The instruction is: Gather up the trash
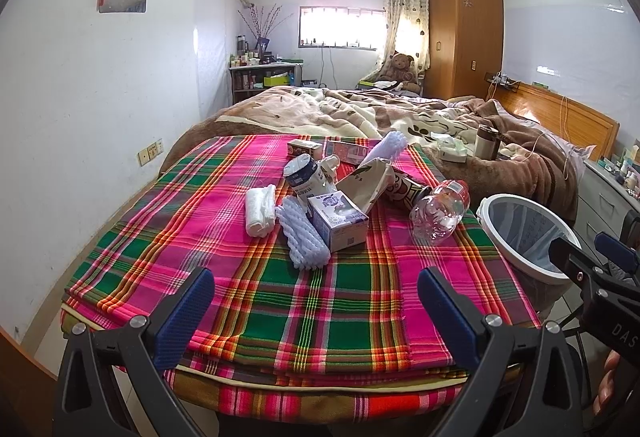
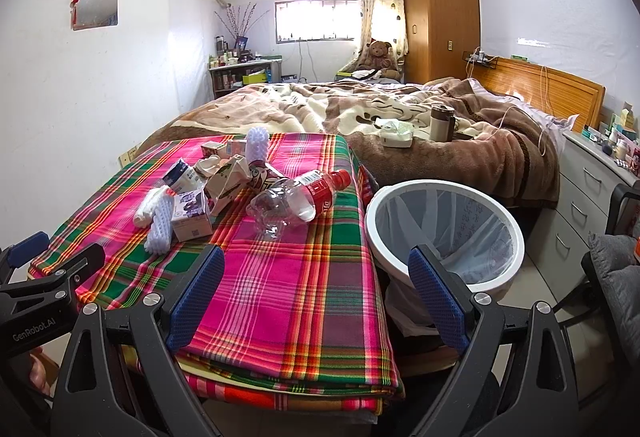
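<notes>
Trash lies in a heap on the plaid cloth (image 1: 280, 297) that covers a small table: an empty clear bottle (image 1: 440, 211) with a red label, a small milk carton (image 1: 339, 221), white foam netting (image 1: 302, 237), a rolled white wad (image 1: 259, 211), a crumpled paper bag (image 1: 366, 179), a can (image 1: 306, 175) and small boxes. A white-rimmed bin (image 2: 444, 233) with a clear liner stands to the table's right. My left gripper (image 1: 316, 311) hangs open over the table's near edge, short of the heap. My right gripper (image 2: 316, 293) is open between the table's corner and the bin, holding nothing.
Behind the table is a bed (image 2: 400, 125) with a brown blanket, a tissue pack and a tumbler (image 2: 440, 123) on it. A white drawer unit (image 2: 588, 189) stands at the right, a grey chair (image 2: 616, 277) beside it. A wardrobe (image 2: 440, 9) stands at the back.
</notes>
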A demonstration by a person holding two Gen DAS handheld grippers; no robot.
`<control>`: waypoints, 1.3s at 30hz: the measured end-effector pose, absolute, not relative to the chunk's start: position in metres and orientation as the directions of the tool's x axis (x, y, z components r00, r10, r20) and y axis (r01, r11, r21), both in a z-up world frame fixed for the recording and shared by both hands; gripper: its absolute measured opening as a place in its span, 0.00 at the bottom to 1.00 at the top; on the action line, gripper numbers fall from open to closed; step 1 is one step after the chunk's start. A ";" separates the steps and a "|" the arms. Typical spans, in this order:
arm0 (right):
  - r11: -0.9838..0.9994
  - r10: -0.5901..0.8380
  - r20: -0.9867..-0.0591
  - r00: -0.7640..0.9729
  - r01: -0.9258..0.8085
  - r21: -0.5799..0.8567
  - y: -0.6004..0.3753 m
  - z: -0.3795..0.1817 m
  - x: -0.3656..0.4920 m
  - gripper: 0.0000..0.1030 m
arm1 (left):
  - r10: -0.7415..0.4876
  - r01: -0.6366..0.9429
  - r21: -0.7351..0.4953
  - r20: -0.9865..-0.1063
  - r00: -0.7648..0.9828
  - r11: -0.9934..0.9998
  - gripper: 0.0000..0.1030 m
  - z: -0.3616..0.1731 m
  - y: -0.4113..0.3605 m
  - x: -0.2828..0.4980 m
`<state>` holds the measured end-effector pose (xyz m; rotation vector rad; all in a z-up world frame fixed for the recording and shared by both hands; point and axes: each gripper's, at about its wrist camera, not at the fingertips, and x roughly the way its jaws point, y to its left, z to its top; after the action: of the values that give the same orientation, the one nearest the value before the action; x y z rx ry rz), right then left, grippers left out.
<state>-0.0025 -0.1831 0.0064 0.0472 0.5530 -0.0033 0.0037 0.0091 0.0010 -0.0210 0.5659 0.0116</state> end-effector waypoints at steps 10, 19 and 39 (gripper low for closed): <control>0.999 0.008 -0.527 0.850 0.017 0.043 -0.183 0.006 -0.002 0.92 | 0.003 -0.013 -0.016 -0.540 0.842 1.000 1.00 0.000 0.010 0.004; 0.999 0.007 -0.530 0.848 0.020 0.044 -0.184 0.007 0.000 0.92 | 0.009 -0.019 -0.013 -0.540 0.842 1.000 1.00 0.001 0.013 0.012; 0.990 -0.004 -0.629 0.777 0.093 0.109 -0.189 -0.017 0.106 0.92 | -0.046 -0.026 -0.100 -0.650 0.758 0.995 0.97 -0.031 0.078 0.103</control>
<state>0.1064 -0.1888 -0.0168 0.1370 0.6792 -0.0529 0.1033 0.0778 -0.0307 -0.1051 0.7102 -0.0109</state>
